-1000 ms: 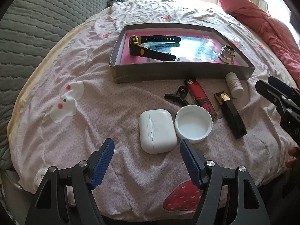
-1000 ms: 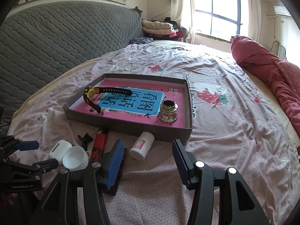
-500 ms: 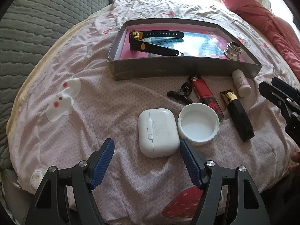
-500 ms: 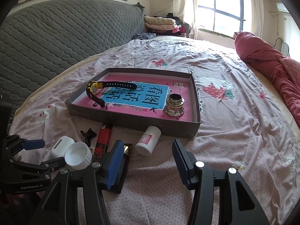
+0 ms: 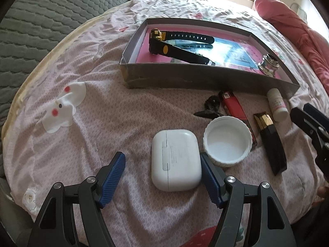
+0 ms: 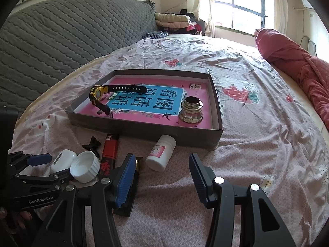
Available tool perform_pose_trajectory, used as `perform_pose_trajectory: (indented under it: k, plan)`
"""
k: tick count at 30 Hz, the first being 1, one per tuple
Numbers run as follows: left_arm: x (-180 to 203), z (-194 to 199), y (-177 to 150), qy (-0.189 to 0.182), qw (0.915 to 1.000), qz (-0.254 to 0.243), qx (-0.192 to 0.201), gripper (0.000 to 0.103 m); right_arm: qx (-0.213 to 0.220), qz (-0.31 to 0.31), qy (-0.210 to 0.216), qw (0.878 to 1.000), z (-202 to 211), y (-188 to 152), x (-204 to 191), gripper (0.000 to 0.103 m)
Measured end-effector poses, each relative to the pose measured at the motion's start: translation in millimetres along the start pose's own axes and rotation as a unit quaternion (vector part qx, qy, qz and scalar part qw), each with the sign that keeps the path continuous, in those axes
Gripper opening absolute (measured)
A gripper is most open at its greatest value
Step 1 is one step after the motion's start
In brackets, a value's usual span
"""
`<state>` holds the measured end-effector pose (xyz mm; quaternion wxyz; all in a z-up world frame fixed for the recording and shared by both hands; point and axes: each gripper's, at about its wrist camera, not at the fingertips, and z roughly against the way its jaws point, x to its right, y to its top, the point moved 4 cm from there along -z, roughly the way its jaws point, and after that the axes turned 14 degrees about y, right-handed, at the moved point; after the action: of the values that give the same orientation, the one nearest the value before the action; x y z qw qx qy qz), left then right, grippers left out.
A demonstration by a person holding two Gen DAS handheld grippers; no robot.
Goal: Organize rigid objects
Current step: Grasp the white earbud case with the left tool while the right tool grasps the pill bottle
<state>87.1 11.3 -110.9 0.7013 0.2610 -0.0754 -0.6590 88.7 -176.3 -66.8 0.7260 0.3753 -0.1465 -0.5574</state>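
A white earbud case lies on the pink bedsheet between the blue pads of my left gripper, which is open; the right pad is close beside the case. A white cap rests against the case's right side. Beyond lie a black hair clip, a red lighter, a black-and-gold tube and a small white bottle. My right gripper is open and holds nothing, just short of the bottle. The grey tray holds a yellow-and-black watch and a metal fitting.
A grey quilted headboard runs along the left. A red quilt lies at the right of the bed. Folded clothes sit by the window. The bed's near edge is just behind both grippers.
My left gripper has come down and forward, so the earbud case now lies between its pads. My right gripper has hardly moved and stays open.
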Motion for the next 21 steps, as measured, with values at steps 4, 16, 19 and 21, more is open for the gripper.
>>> perform_pose_trajectory:
  k: [4,16,19,21]
  plan:
    - [-1.6,-4.2,3.3,-0.01,0.9998,0.013,-0.005,0.074,-0.006,-0.008,-0.002,1.0,-7.4,0.3,2.0,0.053]
    - [5.7,-1.7,7.8,-0.022,0.9997,0.005,0.001,0.054,-0.021,-0.04,-0.007,0.999,-34.0,6.5,5.9,0.053]
    - [7.5,-1.0,8.1,-0.025,0.9997,0.002,0.001,0.051,-0.029,-0.05,-0.013,0.998,-40.1,7.7,9.5,0.053]
    - [8.2,-0.7,8.5,-0.027,0.9996,0.002,0.002,0.049,-0.038,-0.057,-0.018,0.997,-45.3,7.4,12.6,0.053]
